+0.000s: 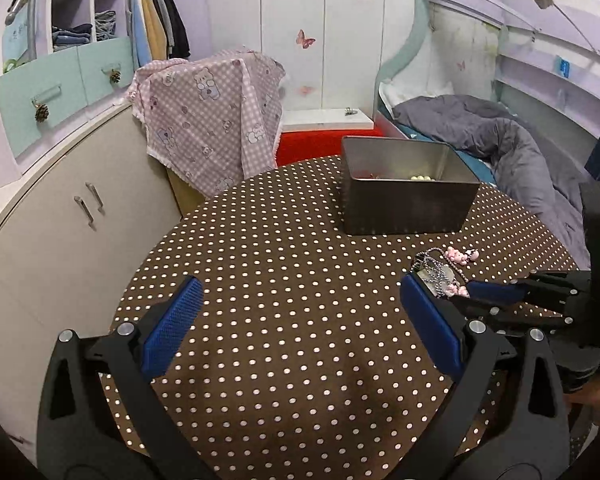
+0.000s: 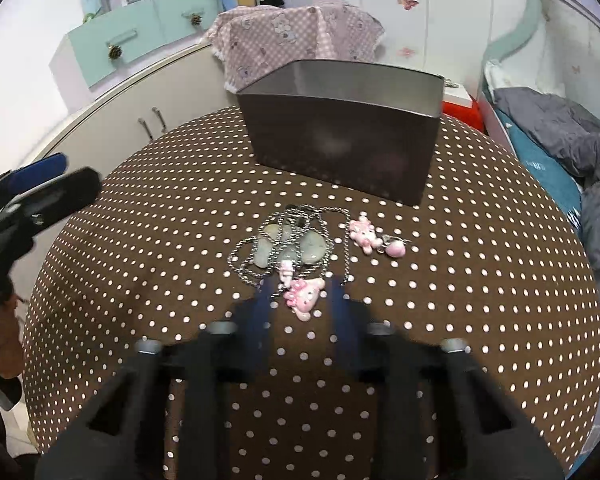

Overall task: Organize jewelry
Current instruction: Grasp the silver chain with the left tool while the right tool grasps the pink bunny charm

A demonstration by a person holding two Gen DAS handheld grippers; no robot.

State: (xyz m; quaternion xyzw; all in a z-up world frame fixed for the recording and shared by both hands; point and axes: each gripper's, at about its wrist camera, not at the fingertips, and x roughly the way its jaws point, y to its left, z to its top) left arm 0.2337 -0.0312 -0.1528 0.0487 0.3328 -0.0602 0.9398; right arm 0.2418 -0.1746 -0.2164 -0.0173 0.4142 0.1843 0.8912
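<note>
The right claw point(image 2: 300, 292) sits low over the polka-dot tabletop point(image 2: 480, 320) with its blue pads drawn in narrow on either side of a pink bunny charm point(image 2: 302, 298); the pads are blurred, so whether they already press on the charm or on the chain beside it is hard to tell, and the grip looks closing rather than secure. The left claw point(image 1: 300, 312) hangs wide and empty over bare cloth, just left of the pile. Most of the jewelry lies loose on the tabletop: a tangle of silver bead chain point(image 2: 288, 240) with pale green stone pendants point(image 2: 312, 250), and, a little to the right of it, a second pink bunny charm point(image 2: 364, 234) with a small pink heart point(image 2: 396, 249) next to it. The grey metal box point(image 1: 404, 196) stands just beyond the pile, and the left wrist view shows a few white beads point(image 1: 420, 178) and something red point(image 1: 366, 176) already lying in its bottom. So the job seems only partly done: some pieces are put away, while the chain, the pendants and the pink charms remain outside. What is left, by my reckoning, is to lift these pieces, probably tangled together, and drop them in the box
</note>
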